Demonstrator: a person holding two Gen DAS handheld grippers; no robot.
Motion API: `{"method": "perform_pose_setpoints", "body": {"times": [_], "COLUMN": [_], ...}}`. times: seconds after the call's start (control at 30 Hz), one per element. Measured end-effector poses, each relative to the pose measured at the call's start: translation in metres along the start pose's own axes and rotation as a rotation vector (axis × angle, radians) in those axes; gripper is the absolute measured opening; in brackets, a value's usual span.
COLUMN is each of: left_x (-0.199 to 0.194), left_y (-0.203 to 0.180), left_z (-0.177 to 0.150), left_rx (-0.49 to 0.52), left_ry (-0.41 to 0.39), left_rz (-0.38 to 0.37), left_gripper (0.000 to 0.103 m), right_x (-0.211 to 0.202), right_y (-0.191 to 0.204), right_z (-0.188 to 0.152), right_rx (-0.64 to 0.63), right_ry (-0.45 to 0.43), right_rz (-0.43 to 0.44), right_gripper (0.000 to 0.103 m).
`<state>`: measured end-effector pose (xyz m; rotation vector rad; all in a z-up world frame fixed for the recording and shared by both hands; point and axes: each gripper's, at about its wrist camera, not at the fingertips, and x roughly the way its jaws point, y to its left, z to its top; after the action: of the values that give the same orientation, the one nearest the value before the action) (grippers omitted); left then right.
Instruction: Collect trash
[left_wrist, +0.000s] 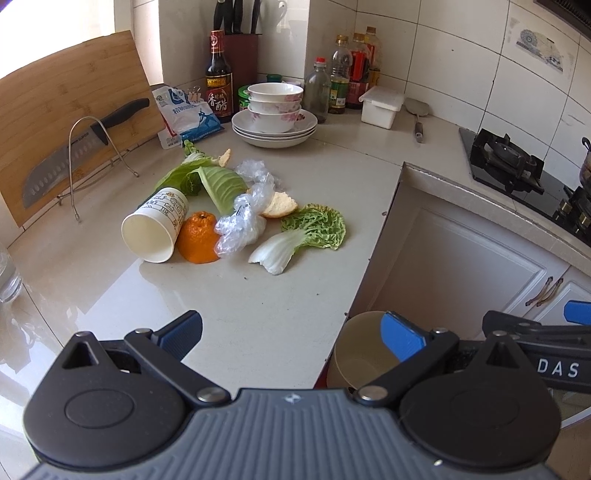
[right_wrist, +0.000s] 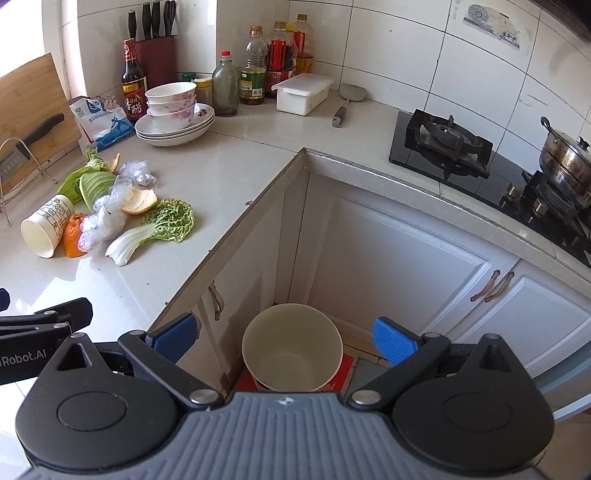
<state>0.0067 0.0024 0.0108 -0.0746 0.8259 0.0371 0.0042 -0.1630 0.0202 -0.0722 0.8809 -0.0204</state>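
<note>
Several scraps lie bunched together on our bench (left_wrist: 258, 314): a paper cup (left_wrist: 155, 225) on its side with its mouth toward us, an orange peel (left_wrist: 199, 238) touching it, crumpled clear plastic (left_wrist: 240, 225) against the peel, a bread piece (left_wrist: 280, 205) just behind the plastic, and a cabbage leaf (left_wrist: 303, 232) nearest the bench edge. More green leaves (left_wrist: 207, 181) sit behind the cup. Down on the floor, in the corner of the white cabinets (right_wrist: 399, 266), stands the pale round bin (right_wrist: 291, 347), open-topped, on a red mat (right_wrist: 345, 369). Our left gripper (left_wrist: 291, 332) hovers over the bare front of the bench, jaws spread wide and holding nothing; our right gripper (right_wrist: 286, 334) hangs above the bin, jaws likewise wide apart and empty. Behind the scraps we see stacked bowls on plates (left_wrist: 275, 110), a blue-and-white bag (left_wrist: 188, 114), a dark vinegar bottle (left_wrist: 218, 77), a knife block (left_wrist: 242, 55) and a cluster of oil bottles (left_wrist: 351, 70), with a white lidded box (left_wrist: 380, 107) and a spatula (left_wrist: 417, 114) further along. At the left a cutting board (left_wrist: 55, 103) leans on the wall with a cleaver (left_wrist: 74, 158) in a wire rack (left_wrist: 96, 162). A gas stove (right_wrist: 450, 147) with a steel pot (right_wrist: 565, 162) lies well apart to the right.
</note>
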Motion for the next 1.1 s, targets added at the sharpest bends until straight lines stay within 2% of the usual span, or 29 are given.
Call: {"method": "perform_pose_setpoints", "body": {"times": [0.2,0.6,0.7,0.87,1.1], "left_x": [0.001,0.012,0.015,0.012,0.017], "left_y": [-0.009,-0.029,-0.034,-0.037,-0.044], "left_z": [0.005,0.016,0.017,0.019,0.022], "left_rx": [-0.022,-0.049,-0.065,-0.118,-0.066], "left_ry": [-0.025,-0.040,-0.055,-0.085,-0.091], "left_rz": [0.025,0.076,0.097,0.083,0.120], "left_gripper": [0.102,0.102,0.102,0.102,0.102], "right_x": [0.003,0.017,0.023,0.032,0.046], "right_y": [-0.011,-0.051,-0.056,-0.065,-0.072], "right_z": [0.010,0.040,0.047,0.056,0.057], "right_rx": [-0.035,-0.116,-0.176,-0.245,-0.329], "right_ry": [-0.034,-0.133,-0.152,-0.181,-0.188], "right_rz": [0.073,0.374,0.404,0.447,0.478], "right_gripper": [0.103,0.103,0.103,0.103,0.103]}}
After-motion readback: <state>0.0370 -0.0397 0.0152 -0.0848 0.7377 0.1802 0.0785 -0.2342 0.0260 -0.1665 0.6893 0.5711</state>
